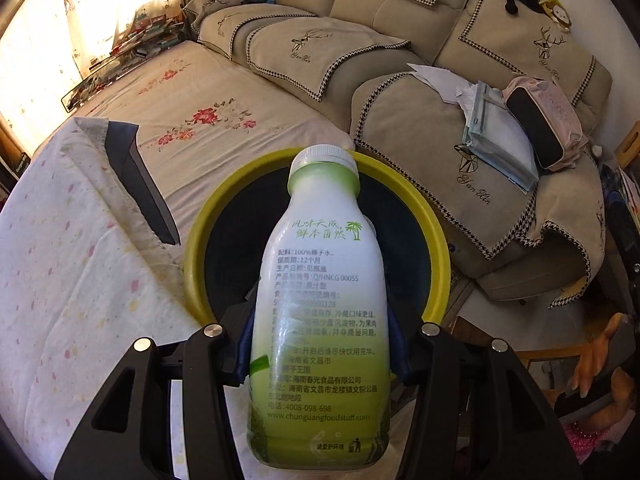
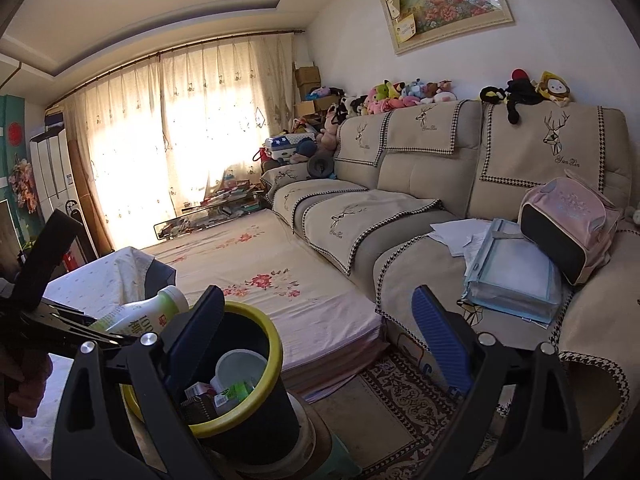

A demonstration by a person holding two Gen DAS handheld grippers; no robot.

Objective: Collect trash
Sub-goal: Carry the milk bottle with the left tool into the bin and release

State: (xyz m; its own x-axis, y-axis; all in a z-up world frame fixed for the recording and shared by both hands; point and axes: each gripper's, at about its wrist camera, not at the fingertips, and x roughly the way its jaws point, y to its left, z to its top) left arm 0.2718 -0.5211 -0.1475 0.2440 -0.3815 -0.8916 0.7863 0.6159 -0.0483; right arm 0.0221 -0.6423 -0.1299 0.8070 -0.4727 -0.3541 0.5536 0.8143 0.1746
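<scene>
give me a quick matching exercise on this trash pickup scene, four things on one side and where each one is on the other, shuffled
Things:
1. white and green plastic bottle
2. yellow-rimmed black bin
3. pink and black backpack
4. framed flower painting

Places:
a. on the wall above the sofa
b. between the jaws of the left hand-held gripper
c. on the sofa seat
d. beside the mattress, trash inside

Pairs: 1-b, 2-d, 3-c, 4-a

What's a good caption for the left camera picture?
Left gripper holding a coconut water bottle above the yellow-rimmed bin.
</scene>
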